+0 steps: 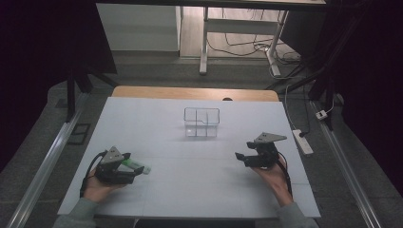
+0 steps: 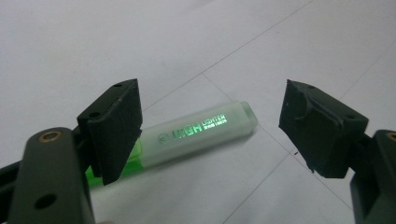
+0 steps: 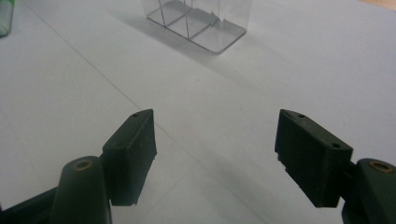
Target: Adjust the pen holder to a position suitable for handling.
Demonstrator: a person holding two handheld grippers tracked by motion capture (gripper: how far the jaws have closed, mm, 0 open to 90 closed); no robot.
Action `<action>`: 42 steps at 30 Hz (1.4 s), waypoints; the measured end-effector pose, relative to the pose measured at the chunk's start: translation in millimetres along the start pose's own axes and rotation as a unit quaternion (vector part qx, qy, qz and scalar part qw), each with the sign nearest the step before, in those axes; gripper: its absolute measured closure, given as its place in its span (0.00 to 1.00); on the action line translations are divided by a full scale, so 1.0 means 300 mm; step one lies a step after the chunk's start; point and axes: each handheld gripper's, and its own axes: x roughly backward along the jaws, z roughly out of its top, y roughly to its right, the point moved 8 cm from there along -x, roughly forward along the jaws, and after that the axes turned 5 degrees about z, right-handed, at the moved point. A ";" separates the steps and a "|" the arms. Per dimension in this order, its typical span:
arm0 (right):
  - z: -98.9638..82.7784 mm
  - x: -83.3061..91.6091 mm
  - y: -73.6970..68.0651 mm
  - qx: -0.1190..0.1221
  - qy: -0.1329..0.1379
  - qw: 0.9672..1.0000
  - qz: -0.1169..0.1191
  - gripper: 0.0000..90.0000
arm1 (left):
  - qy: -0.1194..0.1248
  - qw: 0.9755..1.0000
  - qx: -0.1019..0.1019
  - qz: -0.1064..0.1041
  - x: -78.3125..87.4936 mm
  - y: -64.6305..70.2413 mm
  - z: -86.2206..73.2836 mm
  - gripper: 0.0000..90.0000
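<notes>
One green highlighter (image 2: 196, 133) lies flat on the white tabletop (image 1: 190, 180) between our left gripper's (image 2: 210, 126) spread fingers (image 2: 114, 128), untouched. One clear divided box (image 1: 202, 122) stands mid-tabletop, well apart from every edge. Our right gripper (image 3: 215, 154) hovers open over bare surface near the right edge.
</notes>
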 end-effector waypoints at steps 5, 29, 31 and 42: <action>0.024 -0.024 0.003 0.003 0.003 1.000 -0.003 0.34 | 0.000 1.000 0.000 0.000 -0.001 0.002 0.000 0.24; 0.113 -0.139 0.046 -0.006 -0.008 1.000 -0.007 0.45 | -0.003 1.000 -0.004 -0.003 -0.006 0.004 0.000 0.24; 0.122 -0.149 0.051 -0.006 -0.008 1.000 -0.005 0.46 | -0.003 1.000 -0.005 -0.002 -0.007 0.004 0.000 0.24; 0.164 -0.216 0.075 0.006 -0.016 1.000 0.003 0.66 | -0.005 1.000 -0.006 -0.001 -0.010 0.005 0.000 0.24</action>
